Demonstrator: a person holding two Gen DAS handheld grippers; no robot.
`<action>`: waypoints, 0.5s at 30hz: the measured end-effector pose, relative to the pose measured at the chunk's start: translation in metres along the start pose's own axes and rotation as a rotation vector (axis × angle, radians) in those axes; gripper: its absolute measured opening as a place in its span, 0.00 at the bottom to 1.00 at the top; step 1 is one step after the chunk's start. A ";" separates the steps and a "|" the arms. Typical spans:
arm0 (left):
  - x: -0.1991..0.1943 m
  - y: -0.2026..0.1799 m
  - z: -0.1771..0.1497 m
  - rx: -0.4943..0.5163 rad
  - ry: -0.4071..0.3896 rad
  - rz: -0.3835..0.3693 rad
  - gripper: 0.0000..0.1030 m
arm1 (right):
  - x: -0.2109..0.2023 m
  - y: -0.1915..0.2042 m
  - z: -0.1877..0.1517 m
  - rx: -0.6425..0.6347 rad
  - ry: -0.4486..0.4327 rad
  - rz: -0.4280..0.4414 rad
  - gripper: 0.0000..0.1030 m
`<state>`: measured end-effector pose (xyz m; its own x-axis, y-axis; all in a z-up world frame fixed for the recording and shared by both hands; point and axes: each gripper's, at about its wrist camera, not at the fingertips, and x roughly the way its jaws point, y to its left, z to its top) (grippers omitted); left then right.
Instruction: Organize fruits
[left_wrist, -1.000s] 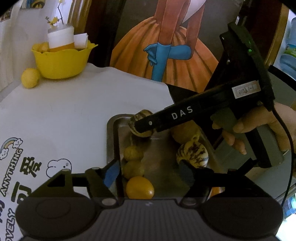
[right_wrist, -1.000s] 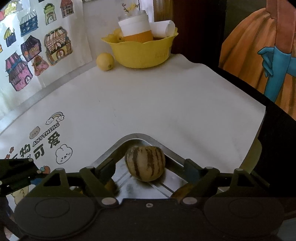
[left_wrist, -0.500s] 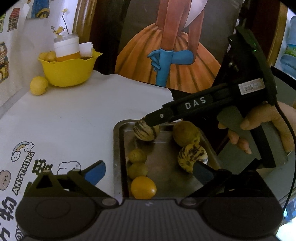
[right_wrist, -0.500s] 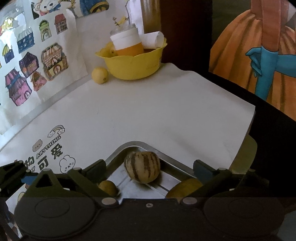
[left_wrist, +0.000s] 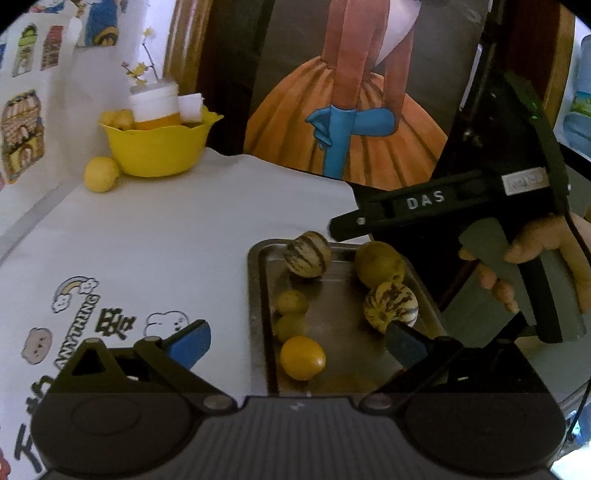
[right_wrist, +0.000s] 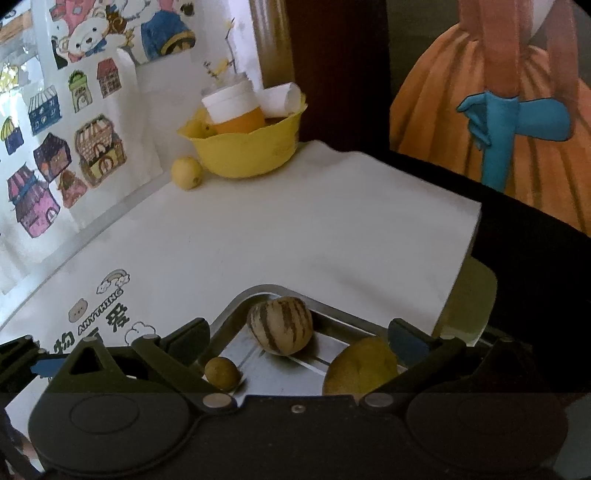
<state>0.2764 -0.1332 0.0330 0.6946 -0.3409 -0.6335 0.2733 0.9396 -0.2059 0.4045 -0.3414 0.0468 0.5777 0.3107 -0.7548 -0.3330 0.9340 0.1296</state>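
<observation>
Left wrist view: the left gripper (left_wrist: 297, 341) stands wide open and holds nothing, its blue pads straddling the metal tray's (left_wrist: 255, 280) near left edge. 6 fruits lie in the tray: a striped melon (left_wrist: 307, 253) at the far left corner, 3 small fruits along the left edge, 2 by the right edge. The right gripper (right_wrist: 297, 338), its jaws still spreading, is empty above that striped melon.

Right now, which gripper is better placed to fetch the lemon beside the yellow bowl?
Probably left: the left gripper sits nearer the lemon; the right gripper is across the tray. Both open, empty.
</observation>
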 end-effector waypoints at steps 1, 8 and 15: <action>-0.003 0.001 -0.001 -0.004 -0.003 0.004 0.99 | -0.004 0.001 -0.002 0.002 -0.010 -0.008 0.99; -0.028 0.013 -0.011 -0.060 -0.029 0.042 0.99 | -0.036 0.010 -0.015 0.022 -0.072 -0.044 0.99; -0.057 0.015 -0.020 -0.090 -0.068 0.109 1.00 | -0.067 0.026 -0.040 0.056 -0.108 -0.022 0.99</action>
<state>0.2273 -0.0987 0.0513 0.7609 -0.2350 -0.6048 0.1351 0.9691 -0.2065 0.3272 -0.3453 0.0753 0.6623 0.3049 -0.6844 -0.2791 0.9481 0.1523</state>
